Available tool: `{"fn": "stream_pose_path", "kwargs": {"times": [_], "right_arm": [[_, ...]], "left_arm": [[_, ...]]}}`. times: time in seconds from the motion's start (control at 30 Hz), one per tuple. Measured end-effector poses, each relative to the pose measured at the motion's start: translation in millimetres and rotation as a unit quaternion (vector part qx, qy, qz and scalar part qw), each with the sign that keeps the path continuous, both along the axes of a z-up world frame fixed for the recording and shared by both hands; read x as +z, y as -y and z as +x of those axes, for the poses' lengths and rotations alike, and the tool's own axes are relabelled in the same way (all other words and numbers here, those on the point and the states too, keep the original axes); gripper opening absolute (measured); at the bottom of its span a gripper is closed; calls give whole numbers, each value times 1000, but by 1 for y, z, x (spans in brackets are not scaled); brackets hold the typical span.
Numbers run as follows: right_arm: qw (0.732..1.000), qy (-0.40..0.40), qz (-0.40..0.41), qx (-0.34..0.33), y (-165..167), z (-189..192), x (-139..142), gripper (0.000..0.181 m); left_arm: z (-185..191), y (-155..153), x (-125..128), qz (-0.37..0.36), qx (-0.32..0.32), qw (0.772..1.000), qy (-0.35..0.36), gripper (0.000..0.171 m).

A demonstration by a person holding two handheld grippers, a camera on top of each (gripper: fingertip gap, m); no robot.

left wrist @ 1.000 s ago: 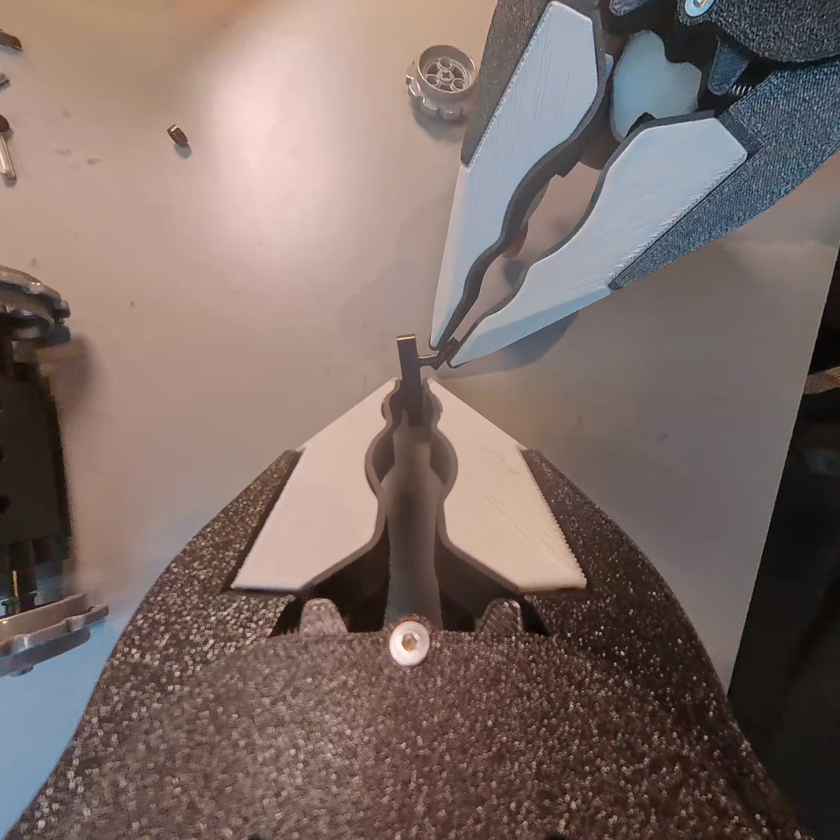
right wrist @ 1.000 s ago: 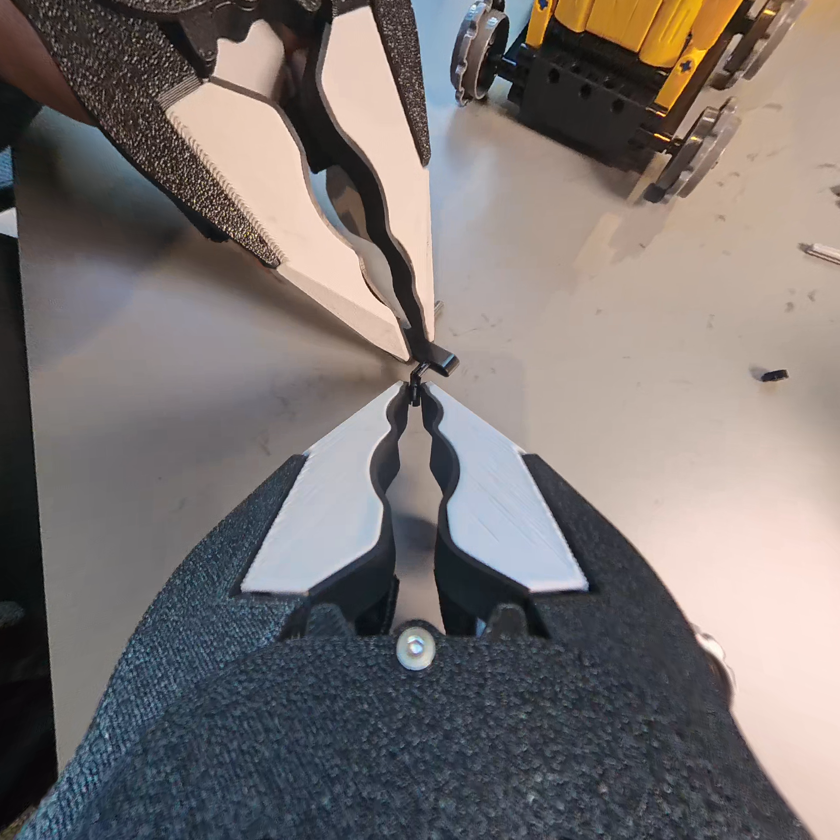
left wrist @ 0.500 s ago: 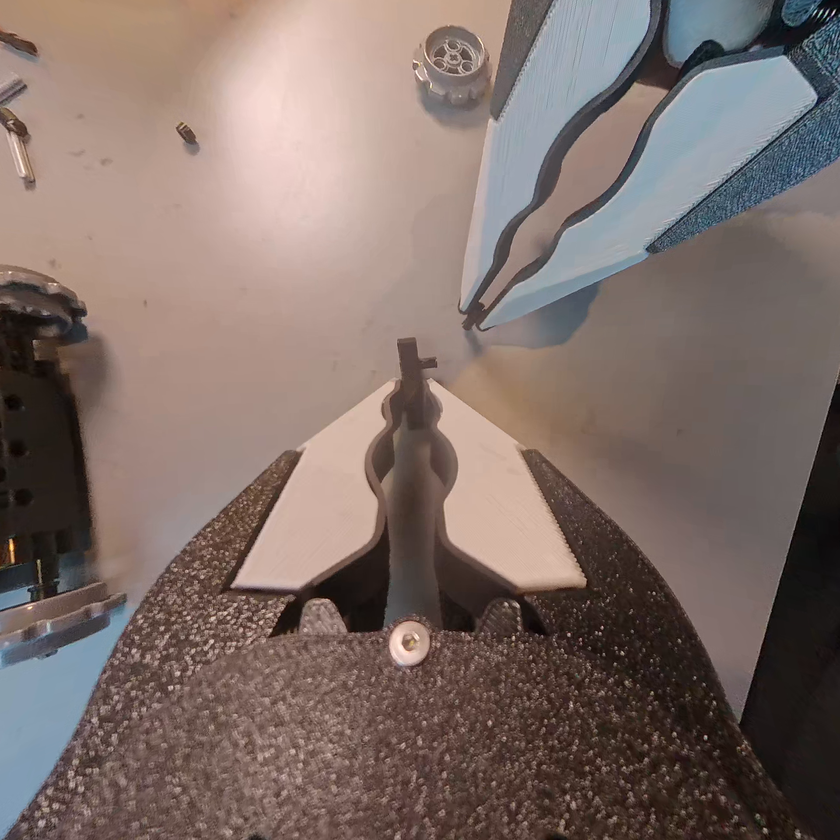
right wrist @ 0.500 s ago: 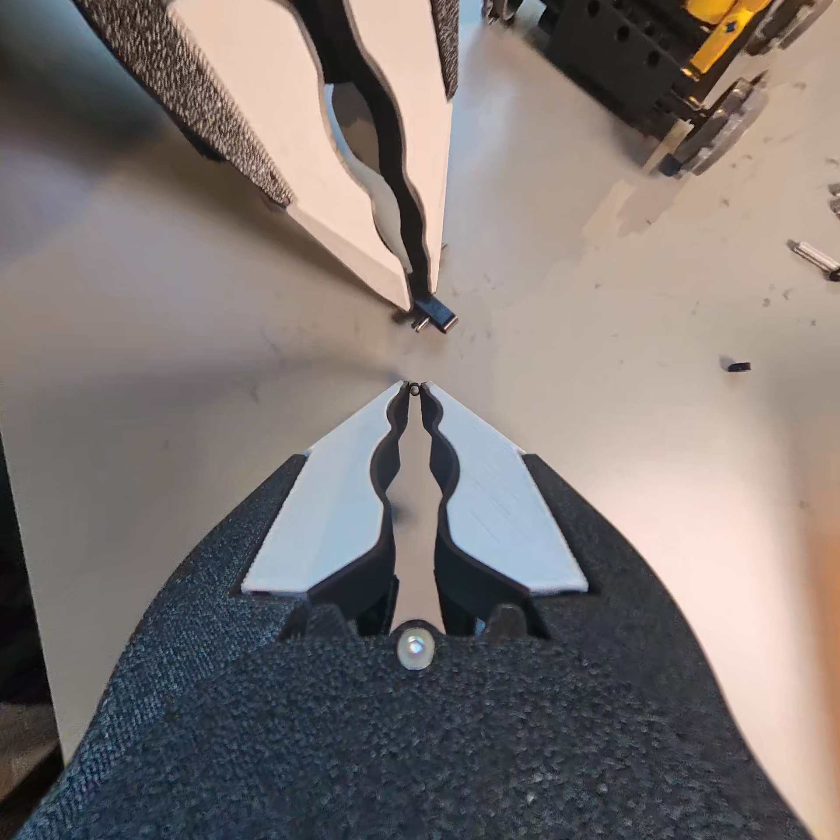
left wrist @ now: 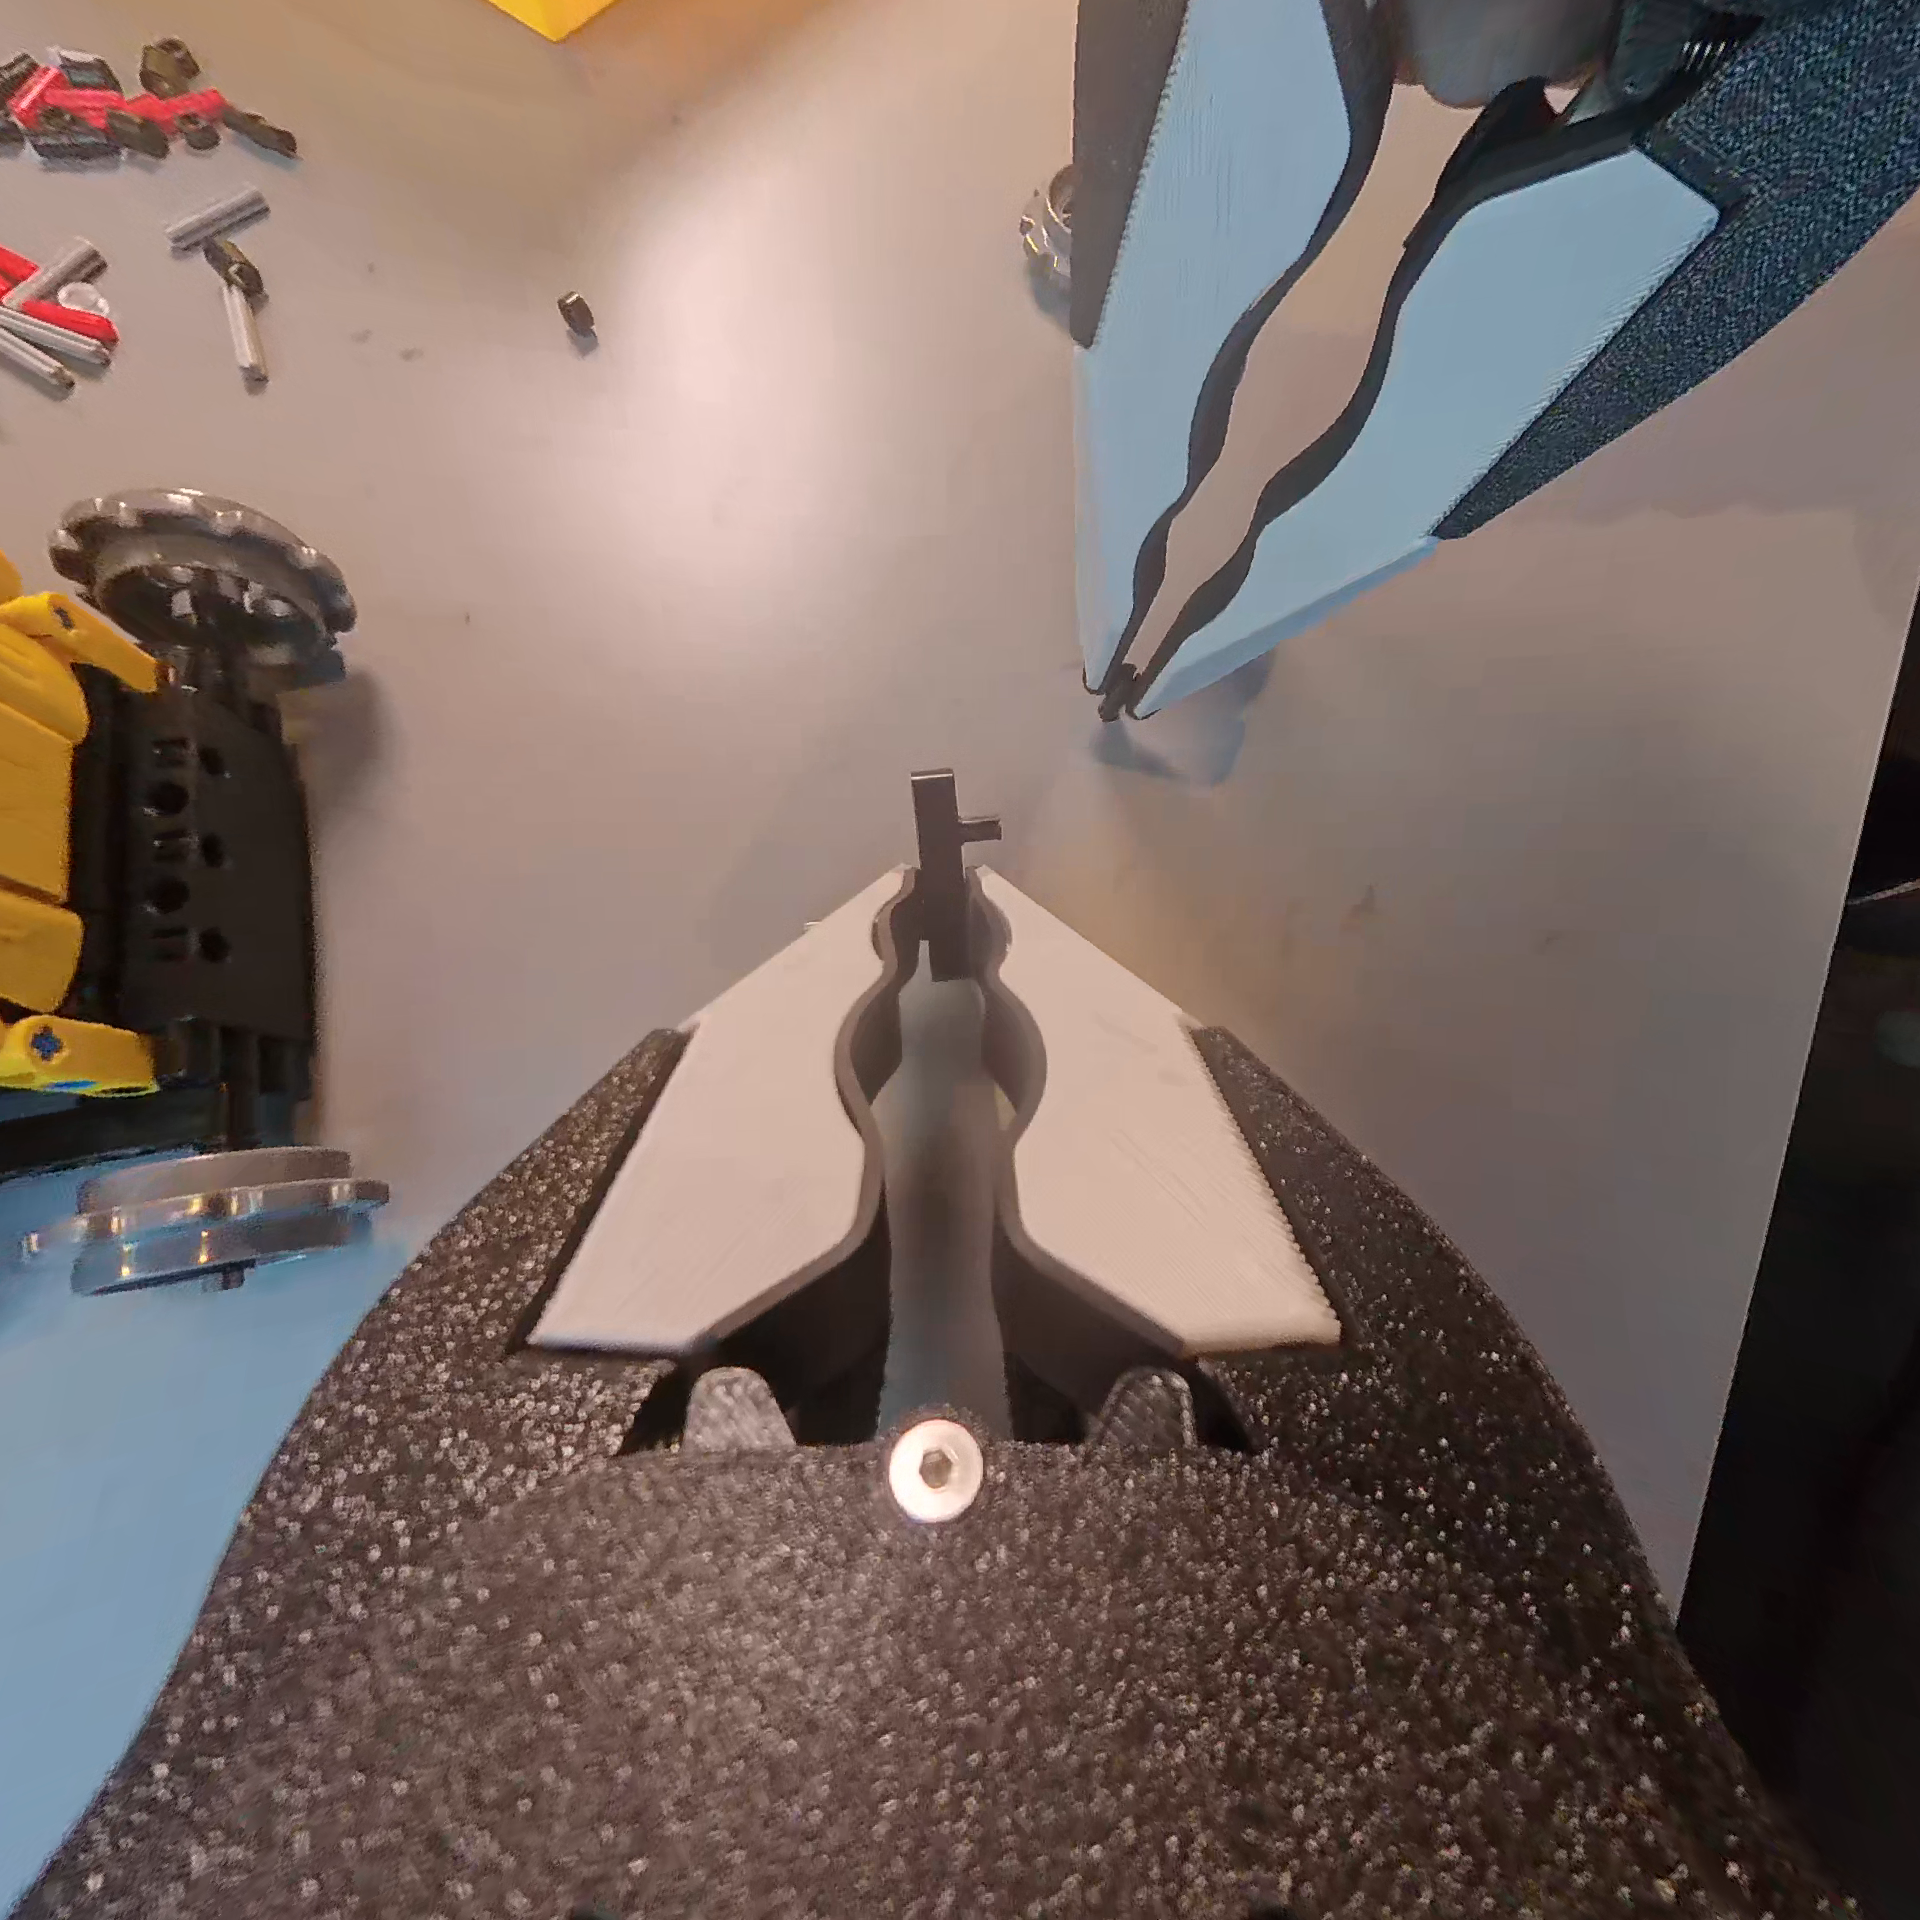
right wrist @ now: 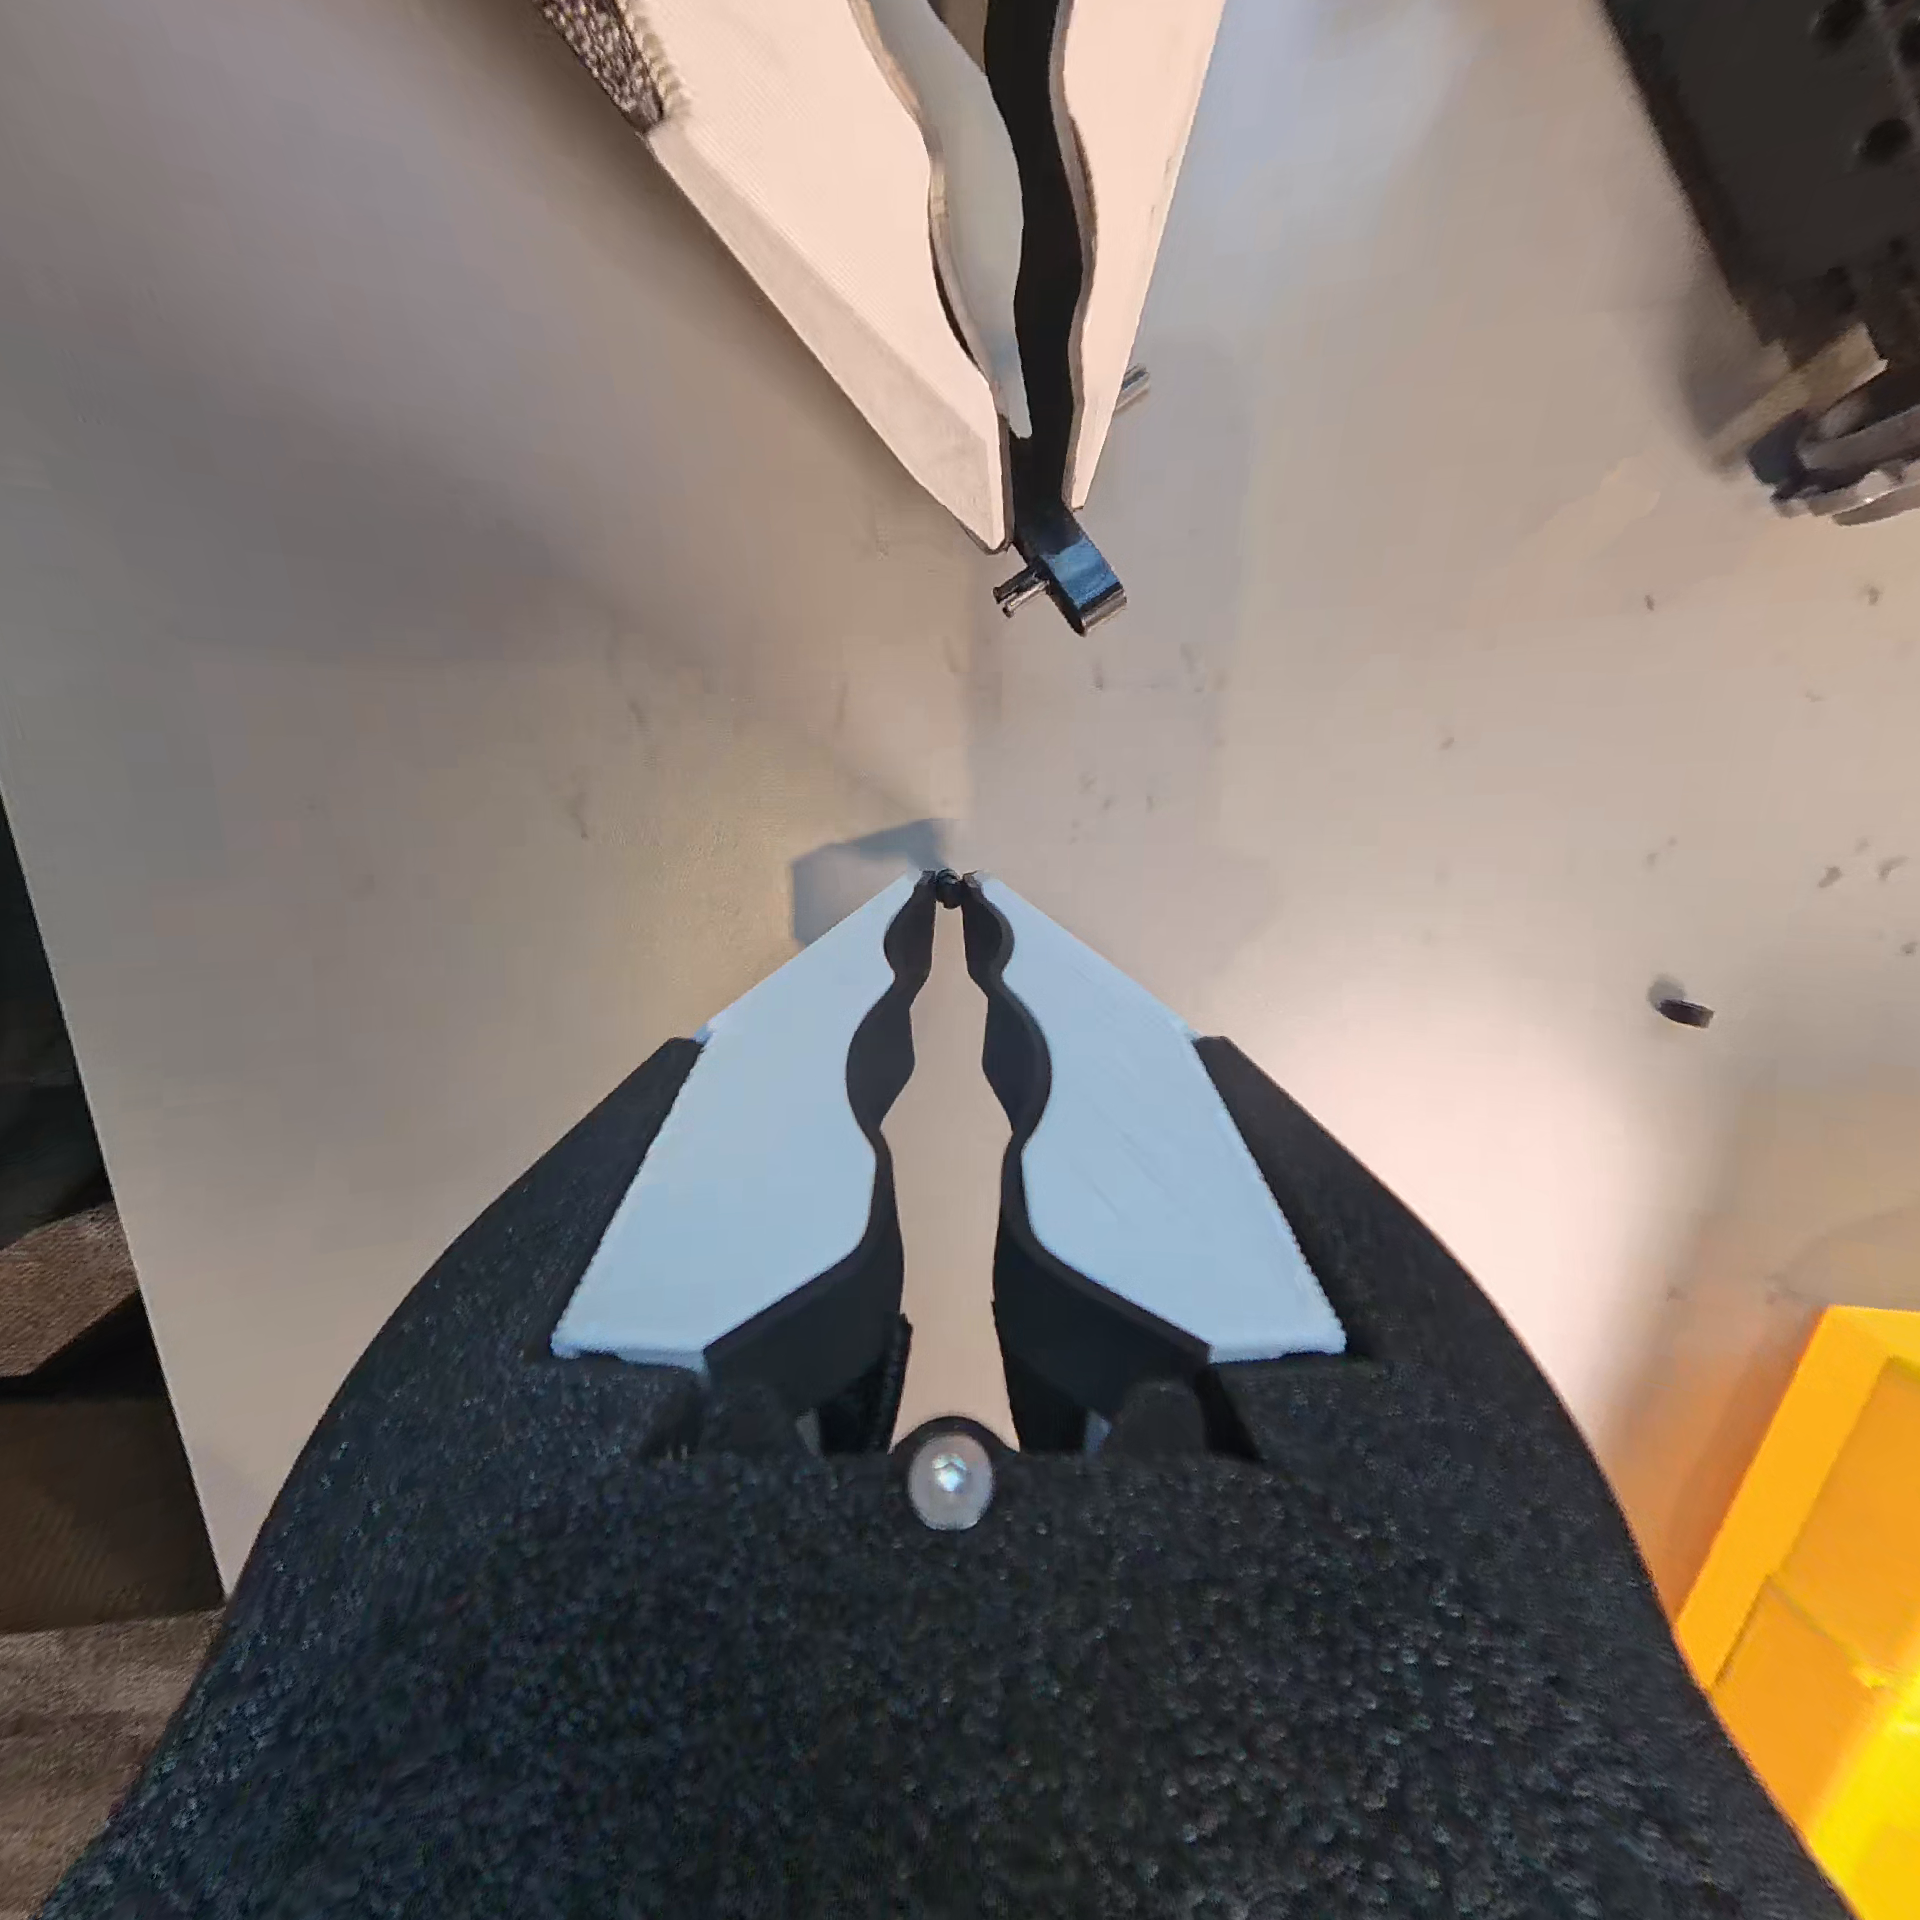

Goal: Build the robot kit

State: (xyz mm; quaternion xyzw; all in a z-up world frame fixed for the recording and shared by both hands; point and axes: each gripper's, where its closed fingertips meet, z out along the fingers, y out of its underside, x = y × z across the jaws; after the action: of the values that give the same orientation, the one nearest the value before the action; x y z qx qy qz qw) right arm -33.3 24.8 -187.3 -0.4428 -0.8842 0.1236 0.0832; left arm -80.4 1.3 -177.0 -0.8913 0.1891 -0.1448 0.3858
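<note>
Black bar point(left wrist: 940, 868) with a short pin point(left wrist: 982, 828) poking from its side stands upright in the left gripper point(left wrist: 940, 904), whose jaws are closed on the bar's lower end, its top and the pin standing clear above the table point(left wrist: 727, 520). Up and right of the bar hangs the right gripper point(left wrist: 1117, 691), apart from it and aimed down at the table, jaws all but closed. A dark speck shows between its tips; whether that is a held piece or only the pad lining I cannot tell. With so little of the bar pinched, it would likely pivot under a sideways push, so the squeeze should be firm and the wrist steady. Left of the bar sits a yellow-and-black model point(left wrist: 104, 831); far up-left lie loose pegs point(left wrist: 62, 301).
</note>
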Motion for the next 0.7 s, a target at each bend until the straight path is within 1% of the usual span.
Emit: {"fn": "stream_pose_path", "kwargs": {"times": [0.4,0.63,0.7], "right_arm": [[1000,9,6,2,0,0,-1,5],[999,15,18,27,1,1,-1,3],[999,6,20,30,3,1,-1,3]], "left_arm": [[-1,2,-1,6,-6,1000,15,6],[-1,1,-2,2,-5,1000,19,6],[0,0,-3,1,-6,1000,18,6]]}}
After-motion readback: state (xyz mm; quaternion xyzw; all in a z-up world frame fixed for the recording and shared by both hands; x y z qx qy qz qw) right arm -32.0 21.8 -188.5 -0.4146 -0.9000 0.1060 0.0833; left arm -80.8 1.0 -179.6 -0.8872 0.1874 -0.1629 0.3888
